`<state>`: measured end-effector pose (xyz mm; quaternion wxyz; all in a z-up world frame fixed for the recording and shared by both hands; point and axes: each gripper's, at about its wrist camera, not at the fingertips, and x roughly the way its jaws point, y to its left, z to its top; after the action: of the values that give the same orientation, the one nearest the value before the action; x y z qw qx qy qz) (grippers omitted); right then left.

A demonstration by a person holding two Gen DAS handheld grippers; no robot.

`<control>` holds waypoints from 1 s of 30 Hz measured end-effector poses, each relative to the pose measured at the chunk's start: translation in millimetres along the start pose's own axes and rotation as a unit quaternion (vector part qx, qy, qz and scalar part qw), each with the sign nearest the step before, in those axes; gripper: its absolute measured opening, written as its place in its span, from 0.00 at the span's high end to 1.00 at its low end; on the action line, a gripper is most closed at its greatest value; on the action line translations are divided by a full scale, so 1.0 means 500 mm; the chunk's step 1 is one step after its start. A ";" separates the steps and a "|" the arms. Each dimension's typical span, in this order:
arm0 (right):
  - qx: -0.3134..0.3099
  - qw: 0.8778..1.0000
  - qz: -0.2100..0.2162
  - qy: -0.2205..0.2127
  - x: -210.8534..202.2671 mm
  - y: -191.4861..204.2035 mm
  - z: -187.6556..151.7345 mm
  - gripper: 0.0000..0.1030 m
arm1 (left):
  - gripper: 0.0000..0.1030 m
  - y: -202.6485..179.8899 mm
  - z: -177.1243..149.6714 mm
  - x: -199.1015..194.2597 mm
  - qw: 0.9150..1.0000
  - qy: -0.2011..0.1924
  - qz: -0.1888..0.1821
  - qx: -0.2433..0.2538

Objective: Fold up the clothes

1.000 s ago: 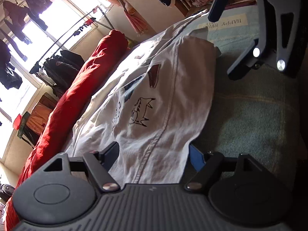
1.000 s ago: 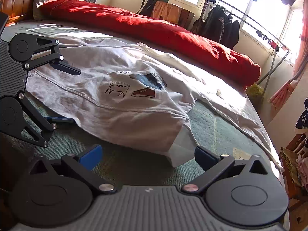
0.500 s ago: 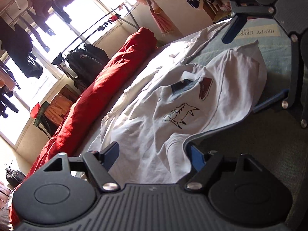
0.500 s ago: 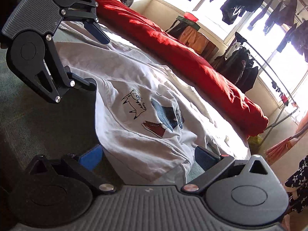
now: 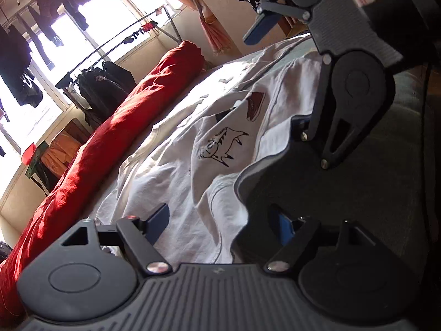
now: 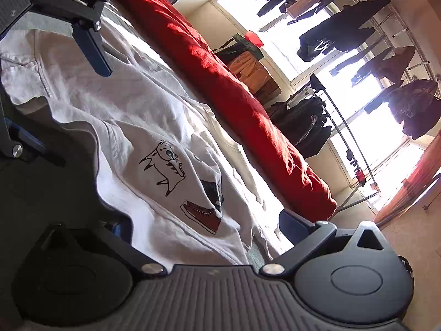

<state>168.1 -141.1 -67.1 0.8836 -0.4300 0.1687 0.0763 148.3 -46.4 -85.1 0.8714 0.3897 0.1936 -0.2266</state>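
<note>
A white T-shirt with a cartoon cat and red shoe print lies rumpled on the bed; it also shows in the right wrist view. My left gripper is open, its fingers straddling the shirt's near hem edge. My right gripper is open too, straddling the hem at the shirt's other end. Each gripper appears in the other's view: the right one at upper right, the left one at upper left, both with jaws spread around the cloth edge.
A red duvet is rolled along the far side of the bed. Behind it stand a clothes rail with dark garments, windows and an orange curtain.
Both grippers have tilted and moved closer to the shirt's hem and toward each other; the hem edge has bunched and lifted between them. Both stay open.
</note>
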 end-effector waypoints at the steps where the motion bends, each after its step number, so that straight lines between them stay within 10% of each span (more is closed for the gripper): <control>1: 0.009 1.000 -0.007 -0.004 -0.003 -0.011 0.001 0.00 | 0.23 -0.005 -0.004 0.009 1.000 0.005 0.017 0.009; 8: 0.024 0.999 0.017 -0.013 -0.015 -0.025 -0.006 0.00 | 0.22 0.012 -0.011 0.000 0.991 -0.001 0.133 0.023; 19: -0.066 0.997 0.012 -0.027 0.008 0.088 -0.001 0.00 | 0.22 0.043 0.017 -0.034 0.987 -0.059 0.141 -0.040; 24: -0.051 0.998 -0.025 -0.013 0.012 0.051 -0.021 0.01 | 0.23 0.033 -0.028 -0.013 0.993 -0.005 0.118 -0.010; 27: -0.043 0.999 -0.002 -0.004 0.015 0.044 -0.022 0.11 | 0.37 0.011 -0.034 -0.005 0.993 0.005 0.115 0.018; 30: -0.071 0.997 0.018 -0.013 0.006 0.061 -0.023 0.26 | 0.71 -0.001 -0.027 -0.005 0.993 0.008 0.110 0.036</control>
<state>159.8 -131.3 -97.3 0.8516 -0.4874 0.1586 0.1097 143.8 -35.8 -92.6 0.8749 0.4412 0.1489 -0.1333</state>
